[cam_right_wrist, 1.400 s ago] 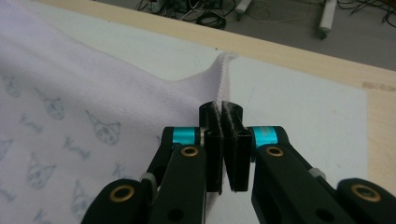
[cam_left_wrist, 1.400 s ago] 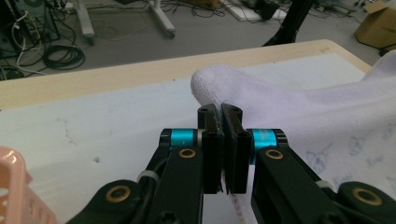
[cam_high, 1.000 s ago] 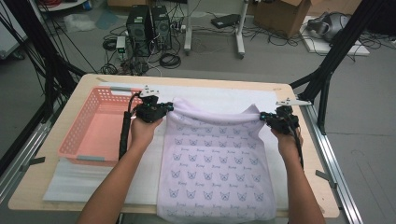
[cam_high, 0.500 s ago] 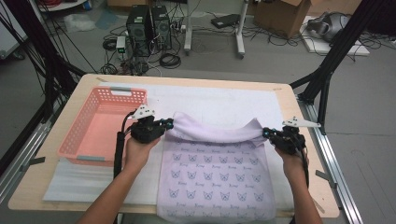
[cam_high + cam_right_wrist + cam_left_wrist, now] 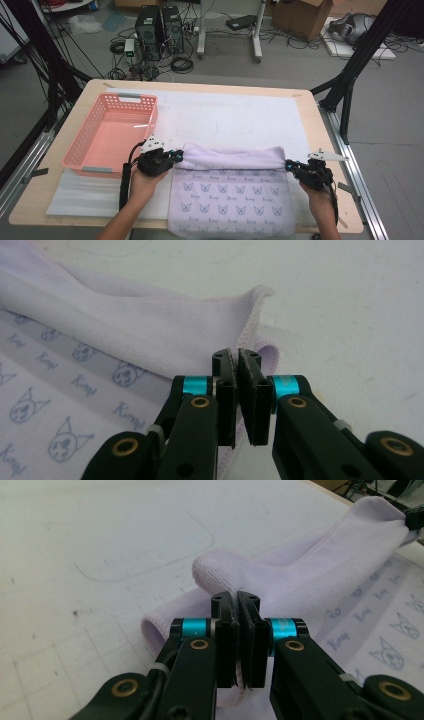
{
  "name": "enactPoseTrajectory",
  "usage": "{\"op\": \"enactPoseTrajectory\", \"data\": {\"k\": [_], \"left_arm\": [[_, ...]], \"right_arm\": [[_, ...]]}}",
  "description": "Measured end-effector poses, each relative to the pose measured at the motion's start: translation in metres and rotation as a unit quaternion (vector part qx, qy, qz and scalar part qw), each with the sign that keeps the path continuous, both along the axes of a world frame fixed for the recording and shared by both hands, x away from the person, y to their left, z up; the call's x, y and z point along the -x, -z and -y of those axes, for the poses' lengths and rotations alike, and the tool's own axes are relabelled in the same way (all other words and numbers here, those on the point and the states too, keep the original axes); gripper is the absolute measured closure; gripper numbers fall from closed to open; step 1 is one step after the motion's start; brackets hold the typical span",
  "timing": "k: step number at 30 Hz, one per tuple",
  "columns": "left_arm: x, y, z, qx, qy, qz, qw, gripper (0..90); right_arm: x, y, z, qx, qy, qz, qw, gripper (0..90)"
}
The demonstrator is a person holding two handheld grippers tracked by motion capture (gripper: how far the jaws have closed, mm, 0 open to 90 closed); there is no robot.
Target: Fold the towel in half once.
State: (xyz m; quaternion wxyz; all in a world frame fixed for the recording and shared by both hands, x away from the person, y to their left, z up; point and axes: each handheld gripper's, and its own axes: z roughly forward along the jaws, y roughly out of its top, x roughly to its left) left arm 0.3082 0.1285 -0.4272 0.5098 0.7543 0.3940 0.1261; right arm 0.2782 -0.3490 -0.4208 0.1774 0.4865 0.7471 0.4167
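I hold a gripper in each hand, and both pinch the lilac towel (image 5: 230, 195) at the two ends of its fold. My left gripper (image 5: 176, 156) has its jaws pressed together on the towel's left corner; in the left gripper view (image 5: 239, 630) a thin edge of cloth sits between the pads, and the folded roll of towel (image 5: 300, 575) runs away from it across the white mat (image 5: 100, 540). My right gripper (image 5: 291, 165) is clamped the same way on the right corner; in the right gripper view (image 5: 239, 390) the stitched hem of the towel (image 5: 165, 335) passes between the jaws.

The towel lies on the near half of the table (image 5: 330, 150), its printed side with small cat faces reaching the near edge. Its far part is turned over toward me, making a plain lilac band stretched between the grippers. A pink basket (image 5: 80, 150) stands at the table's left edge, just beside my left gripper.
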Motion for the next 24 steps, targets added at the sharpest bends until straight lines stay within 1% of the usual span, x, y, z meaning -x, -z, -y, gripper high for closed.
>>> {"op": "enactPoseTrajectory", "data": {"k": [1,2,3,4,5,6,7,8,9,10,13,14,15,16,17,18,19,20,21,22,23,24], "left_arm": [[0.0,0.001,0.0,0.003,-0.001,0.001,1.0,85.2],[0.0,0.0,0.001,0.003,-0.004,0.005,1.0,82.6],[-0.001,-0.001,0.001,0.007,-0.006,0.008,0.9999,75.9],[-0.003,-0.002,0.001,0.013,-0.007,0.008,0.9999,66.4],[-0.006,-0.005,0.002,0.013,-0.012,0.01,0.9998,58.7],[-0.008,-0.006,0.002,0.01,-0.013,0.012,0.9998,54.7],[-0.011,-0.008,0.003,0.011,-0.015,0.014,0.9997,51.4],[-0.015,-0.009,0.004,0.016,-0.018,0.012,0.9996,46.5],[-0.019,-0.009,0.005,0.022,-0.018,0.006,0.9996,45.3],[-0.021,-0.009,0.007,0.02,-0.017,0.002,0.9996,45.4],[-0.025,-0.003,0.014,-0.005,-0.005,-0.018,0.9998,45.6],[-0.025,-0.001,0.016,-0.018,0.0,-0.025,0.9995,45.4],[-0.025,0.002,0.017,-0.025,0.001,-0.03,0.9992,45.2],[-0.025,0.004,0.016,-0.032,0.006,-0.039,0.9987,45.4],[-0.026,0.006,0.016,-0.038,0.011,-0.048,0.998,45.9],[-0.025,0.006,0.017,-0.041,0.02,-0.05,0.9977,51.0],[-0.024,0.007,0.018,-0.053,0.029,-0.047,0.9971,59.2],[-0.024,0.007,0.019,-0.057,0.036,-0.046,0.9966,67.4],[-0.023,0.008,0.02,-0.064,0.04,-0.044,0.9962,76.2],[-0.022,0.007,0.021,-0.07,0.04,-0.041,0.9959,83.3],[-0.02,0.007,0.021,-0.065,0.036,-0.036,0.9966,86.0],[-0.019,0.007,0.02,-0.058,0.031,-0.034,0.9972,86.8]], "right_arm": [[0.0,0.0,0.0,0.003,-0.001,-0.003,1.0,84.8],[-0.001,0.001,-0.001,0.007,-0.001,-0.007,1.0,83.3],[-0.001,0.0,-0.002,0.008,-0.002,-0.01,0.9999,79.1],[-0.002,0.0,-0.003,0.01,-0.001,-0.012,0.9999,72.3],[-0.003,-0.001,-0.004,0.008,0.002,-0.013,0.9999,66.8],[-0.004,-0.004,-0.003,-0.001,0.002,-0.014,0.9999,63.8],[-0.005,-0.006,-0.003,-0.005,0.003,-0.012,0.9999,59.8],[-0.007,-0.008,-0.004,-0.004,0.008,-0.008,0.9999,56.5],[-0.01,-0.01,-0.005,-0.009,0.015,-0.008,0.9998,53.7],[-0.014,-0.011,-0.007,-0.01,0.016,-0.012,0.9998,52.0],[-0.026,-0.015,-0.016,0.003,0.012,-0.01,0.9999,49.5],[-0.031,-0.016,-0.02,0.009,0.012,-0.008,0.9999,49.4],[-0.036,-0.017,-0.024,0.021,0.009,-0.008,0.9997,49.2],[-0.041,-0.017,-0.027,0.03,0.011,-0.016,0.9994,50.1],[-0.046,-0.017,-0.029,0.038,0.014,-0.022,0.9989,55.4],[-0.05,-0.016,-0.029,0.046,0.012,-0.031,0.9984,66.4],[-0.052,-0.014,-0.028,0.049,0.009,-0.038,0.9981,81.3],[-0.051,-0.013,-0.027,0.05,0.002,-0.043,0.9978,85.8],[-0.048,-0.013,-0.026,0.051,0.001,-0.036,0.998,86.4],[-0.045,-0.013,-0.025,0.051,0.0,-0.029,0.9983,86.7],[-0.041,-0.013,-0.024,0.05,0.0,-0.023,0.9985,86.8],[-0.035,-0.013,-0.022,0.048,-0.001,-0.016,0.9987,86.9]]}}
